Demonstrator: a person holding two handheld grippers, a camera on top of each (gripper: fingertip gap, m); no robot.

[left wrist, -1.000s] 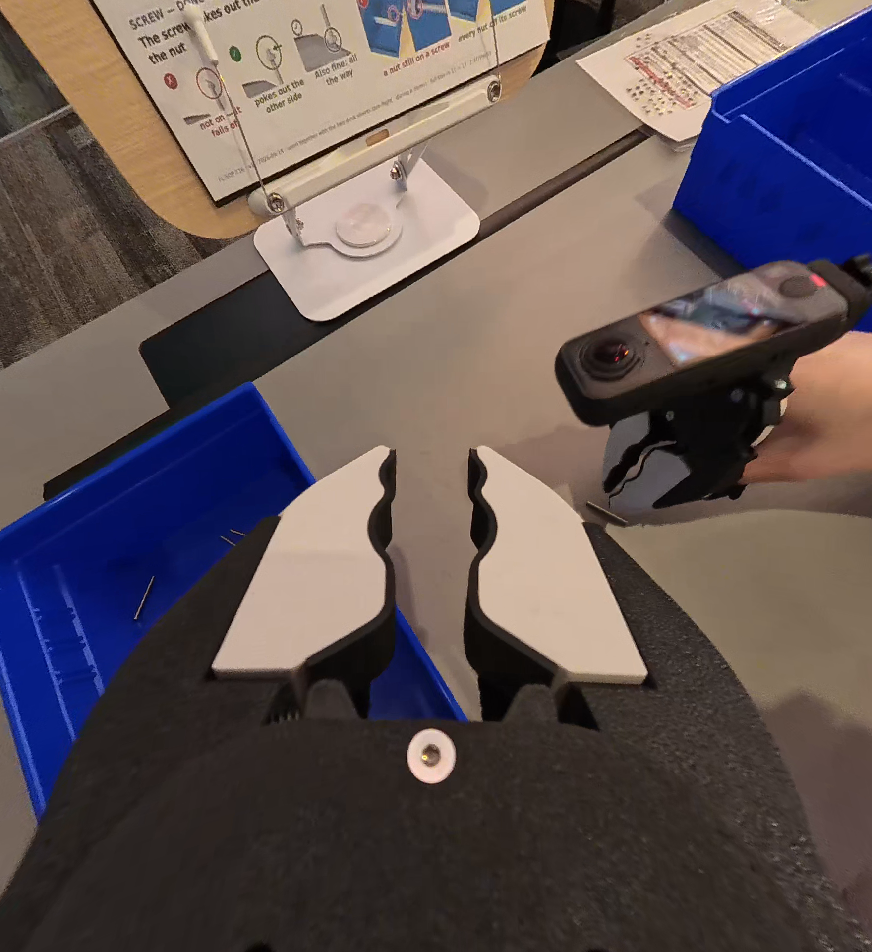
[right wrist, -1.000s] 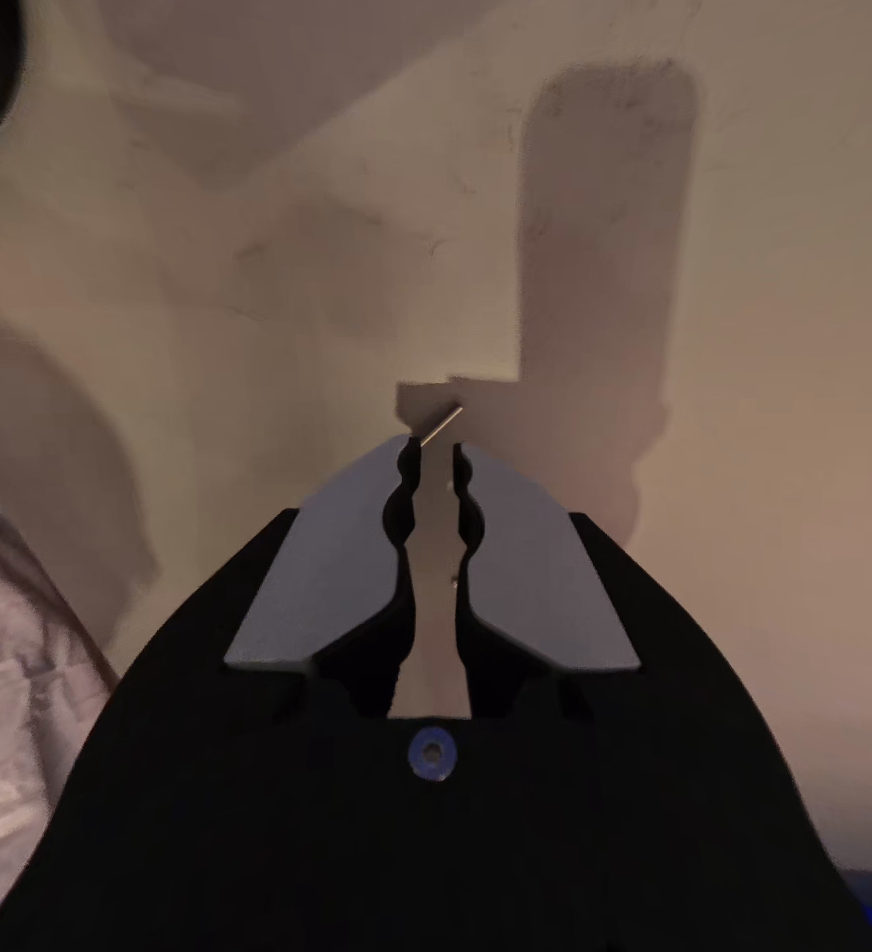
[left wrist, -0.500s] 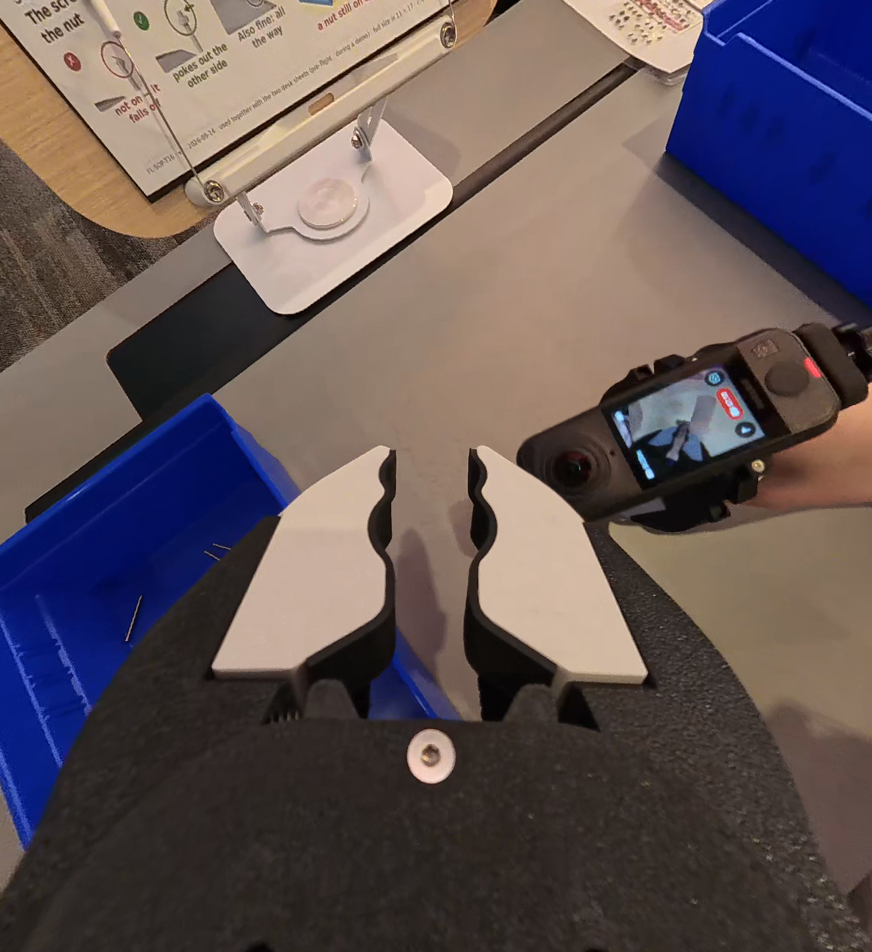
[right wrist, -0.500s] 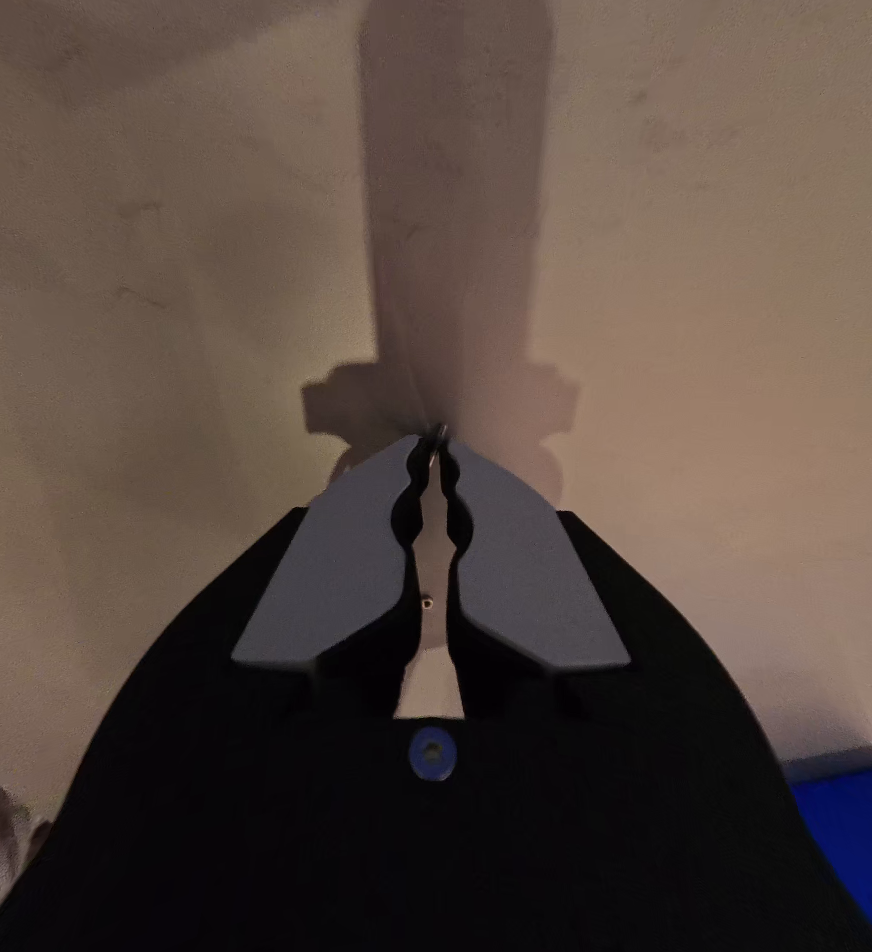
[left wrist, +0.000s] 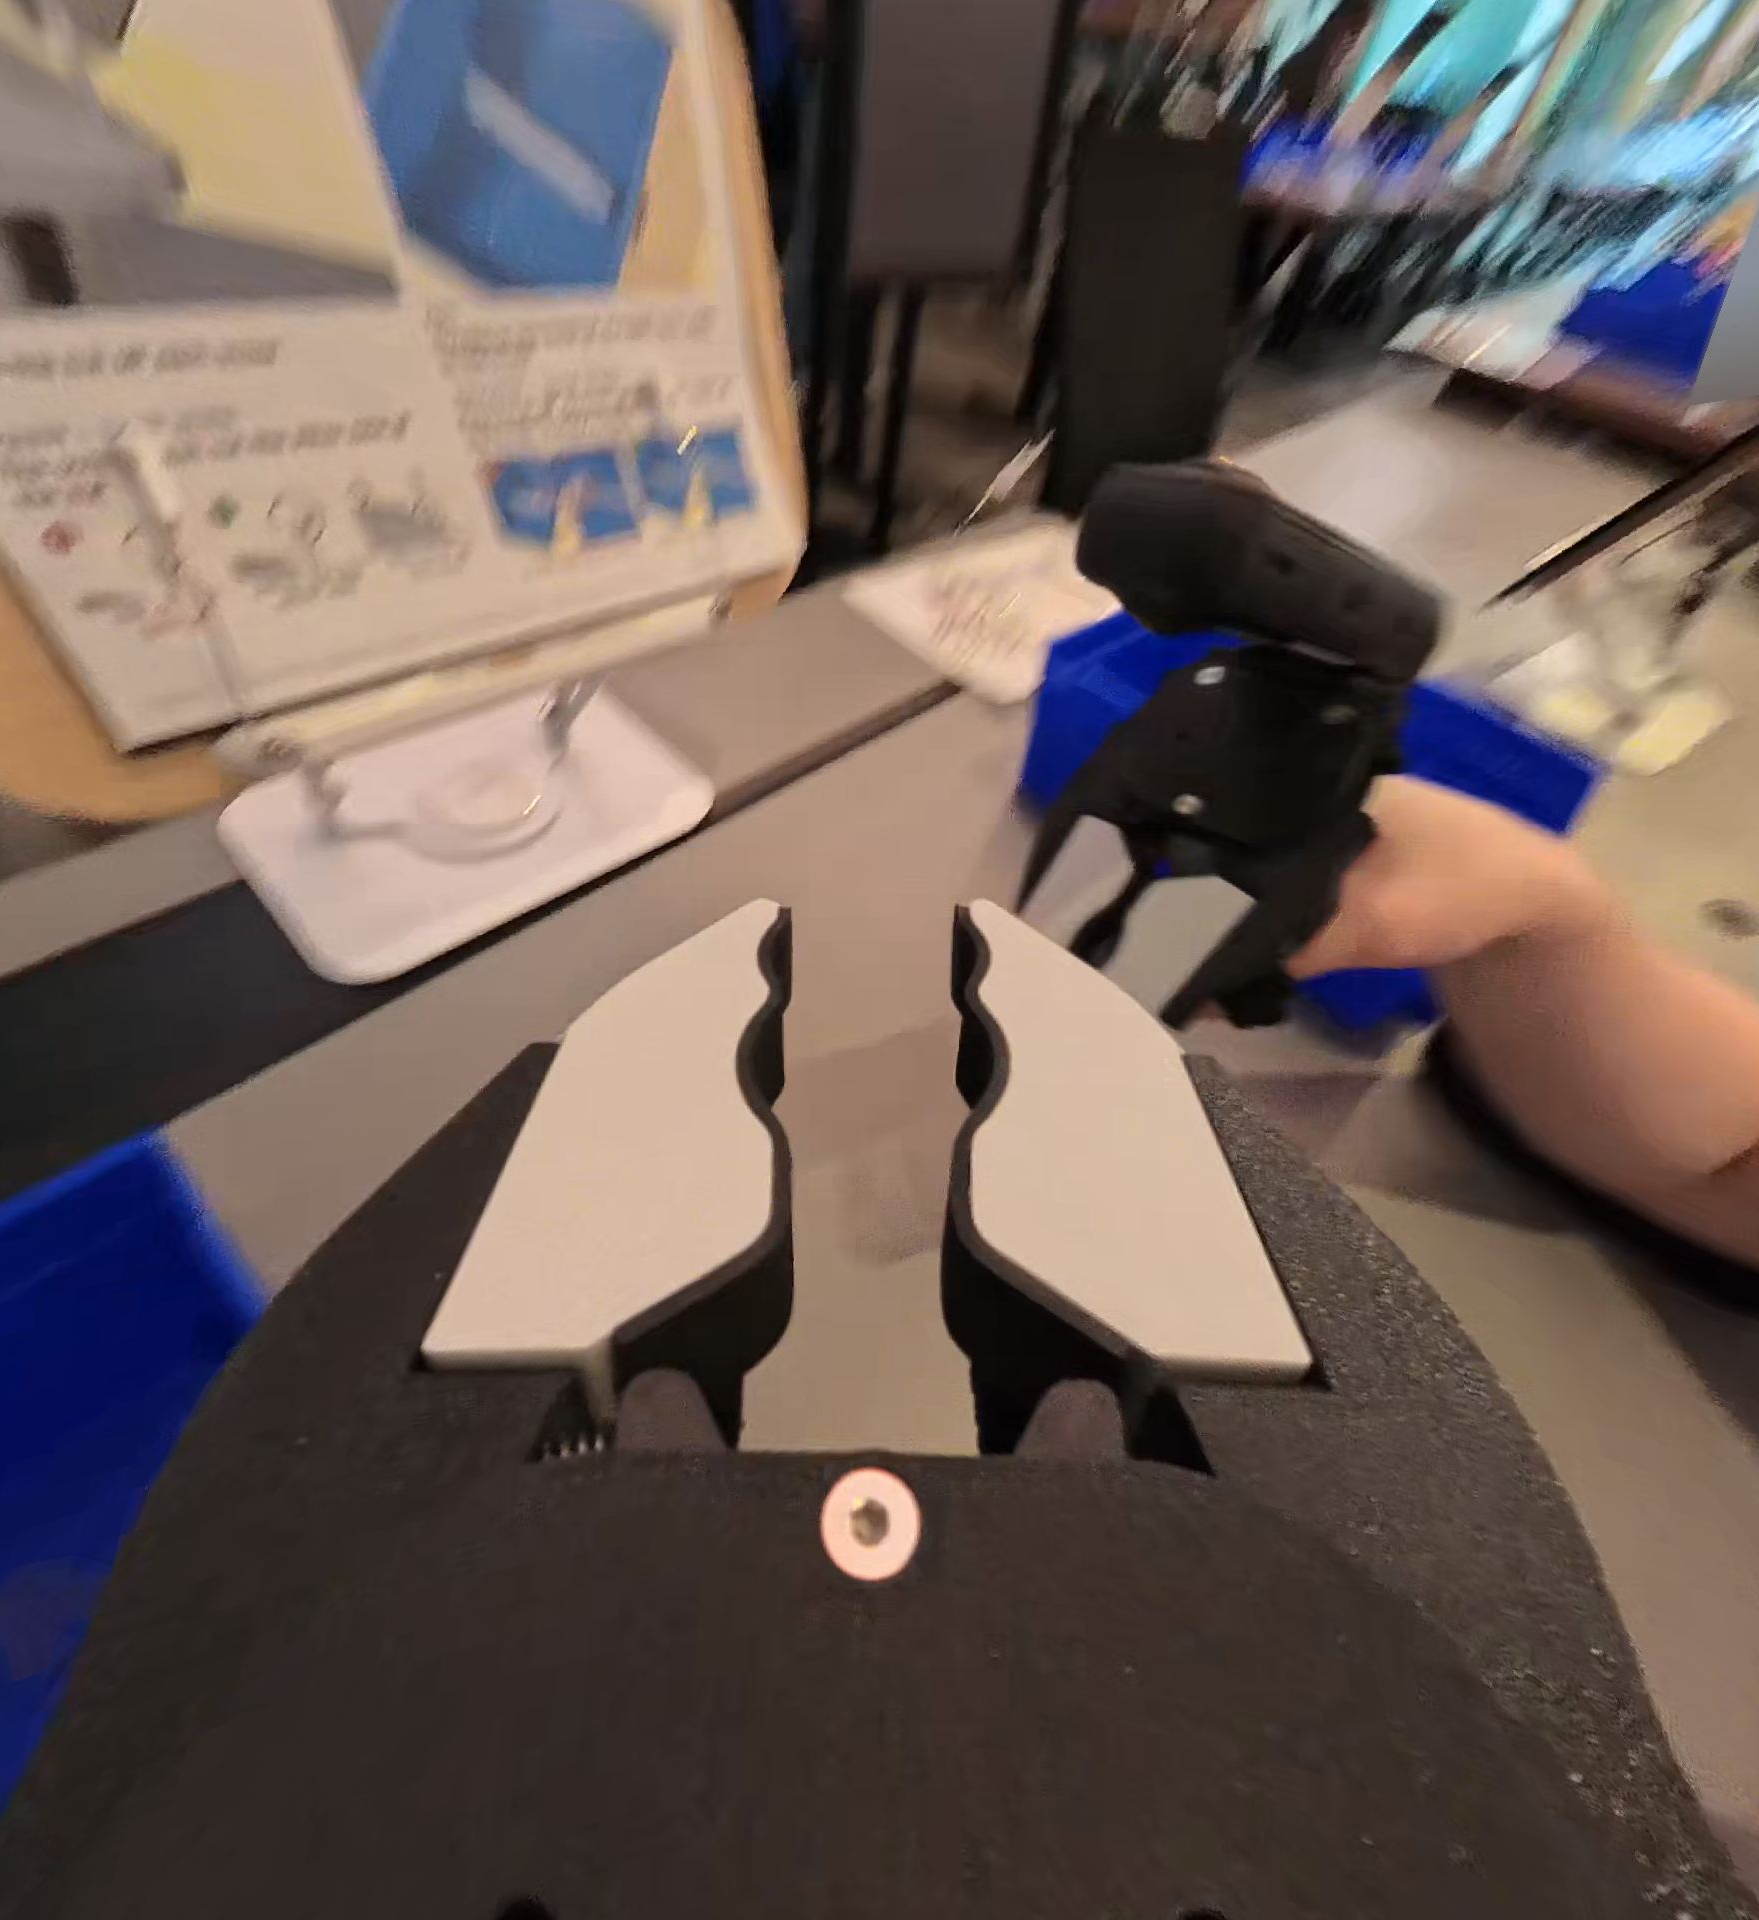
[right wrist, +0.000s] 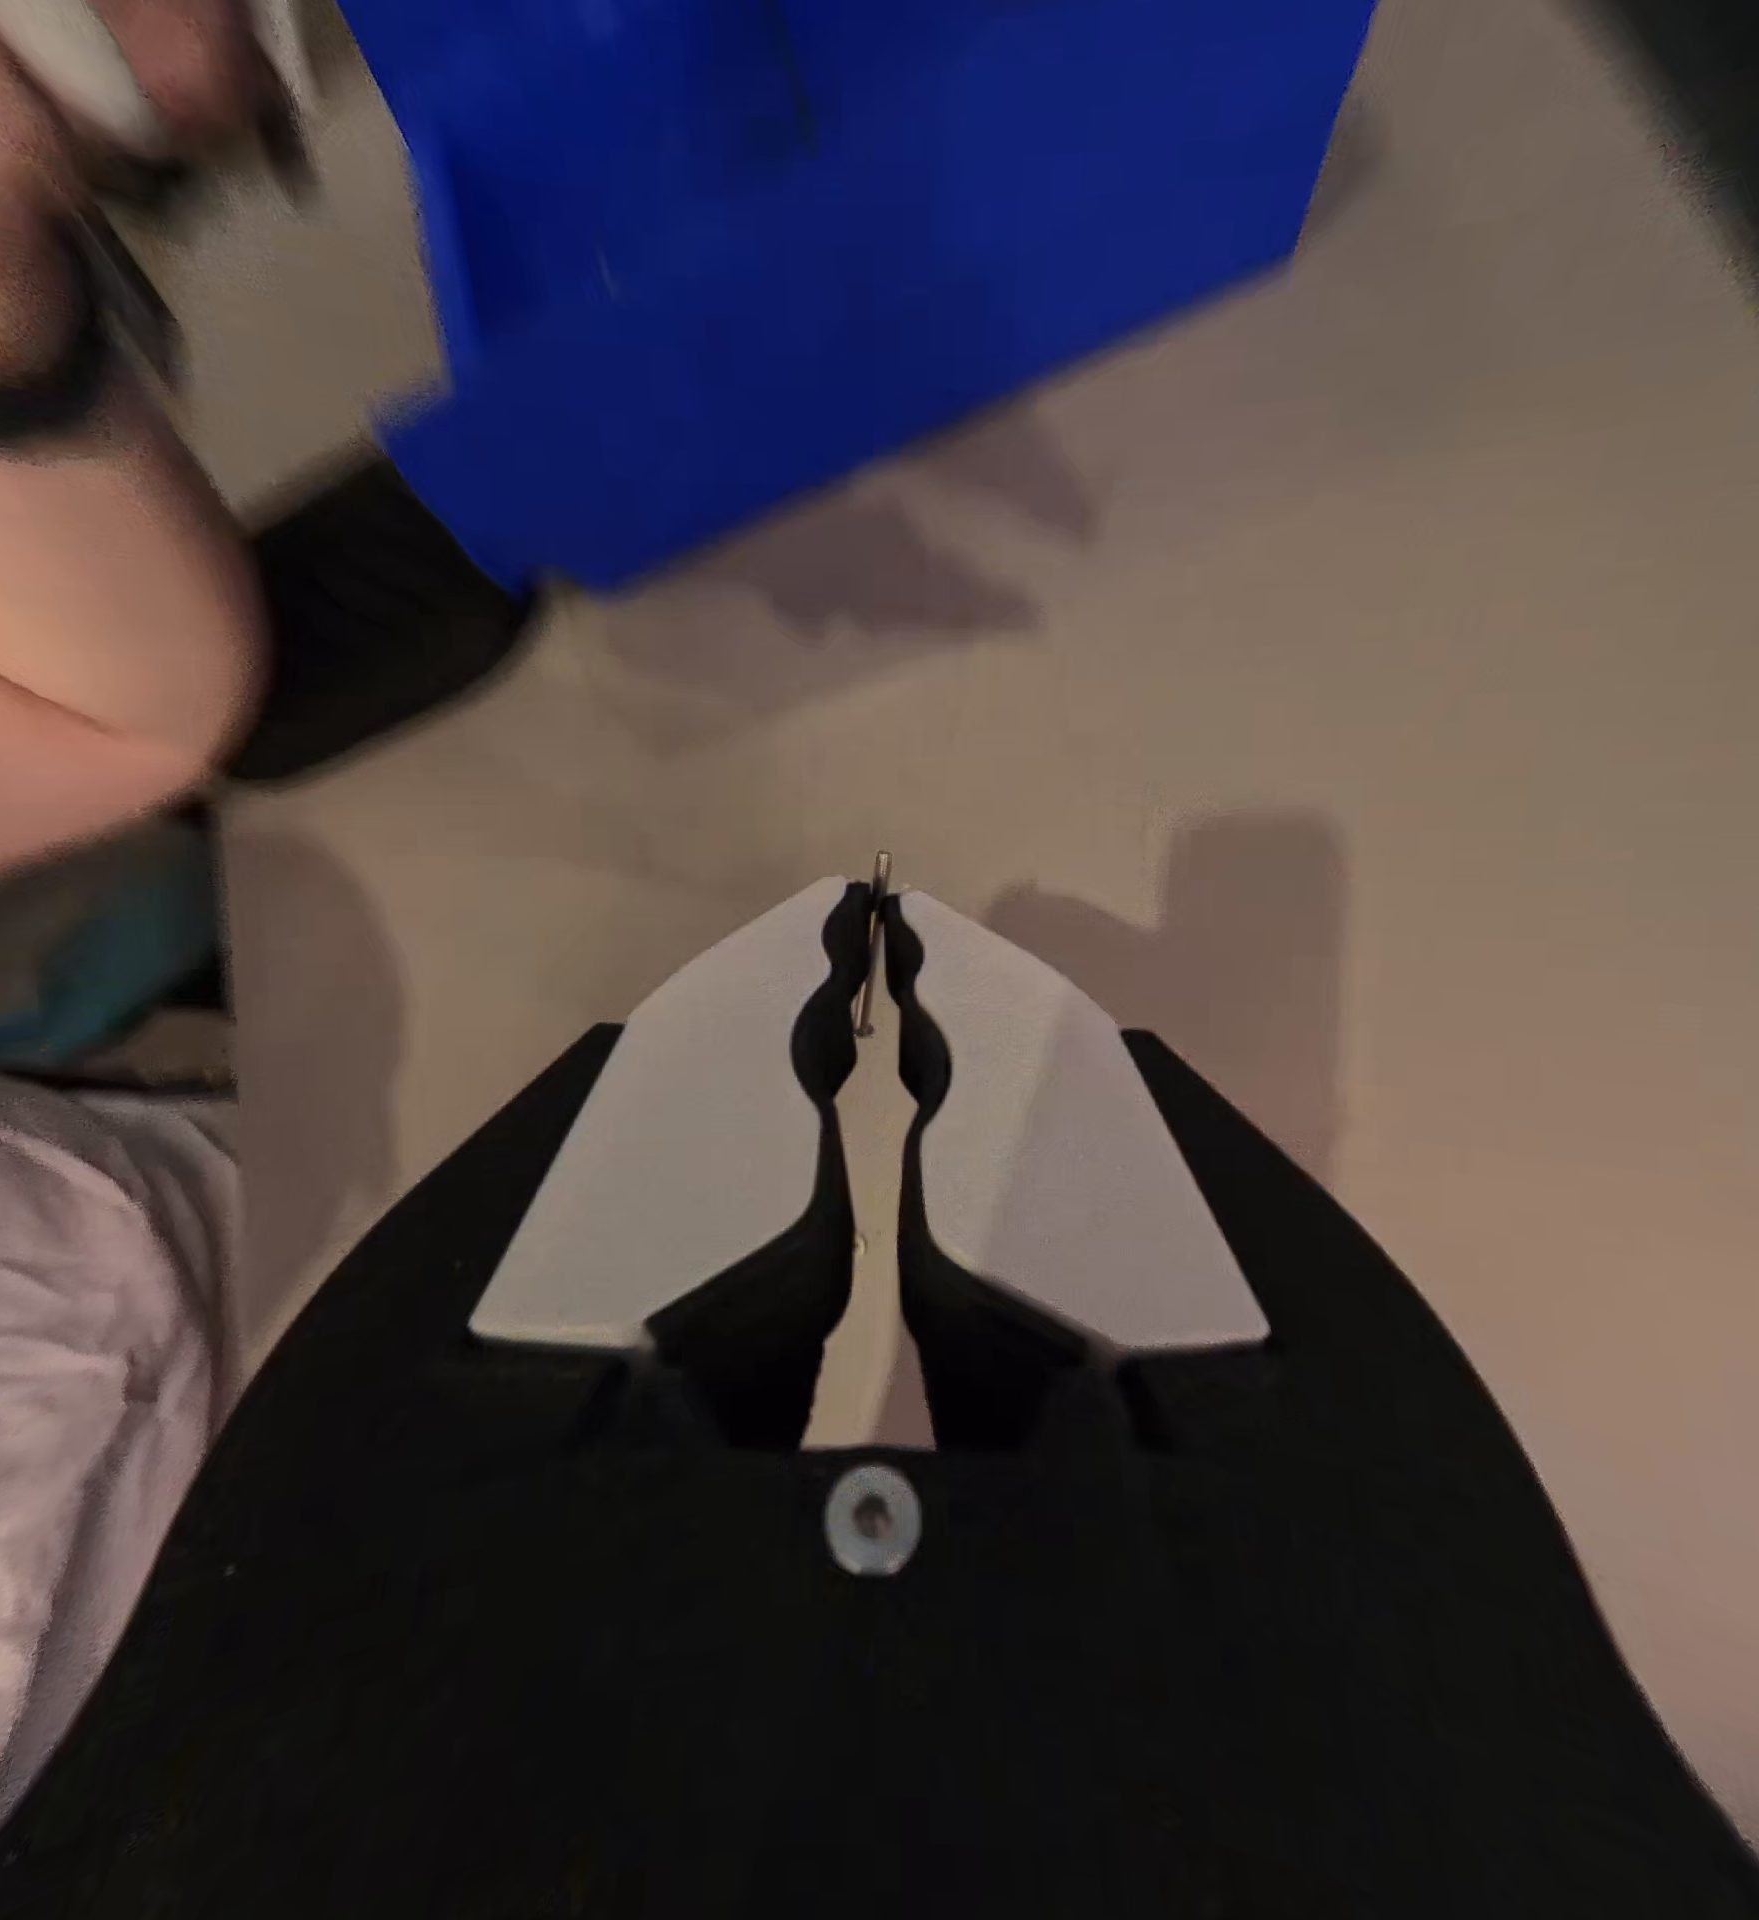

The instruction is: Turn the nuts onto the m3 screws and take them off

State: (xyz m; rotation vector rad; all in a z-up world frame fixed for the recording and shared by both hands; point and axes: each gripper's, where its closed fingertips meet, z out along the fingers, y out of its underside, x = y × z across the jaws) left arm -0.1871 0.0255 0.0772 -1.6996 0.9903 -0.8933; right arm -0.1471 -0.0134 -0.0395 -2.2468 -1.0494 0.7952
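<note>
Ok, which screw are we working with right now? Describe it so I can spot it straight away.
In the right wrist view, look below the big blue bin to the right gripper over the bare grey tabletop. Its jaws are shut on the screw, a thin silver pin whose end pokes out past the tips. It is the only screw off the table; the left gripper is open and empty.

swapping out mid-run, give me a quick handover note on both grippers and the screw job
Right gripper: shut on one thin screw, pinched at the tips, lifted off the grey table.
Left gripper: open, empty, hovering above the table beside a blue bin.
Other blue bin sits behind the right gripper.
Done: a screw picked up.
Left: no nut in view; fetch one, turn it on, take it off.
</note>
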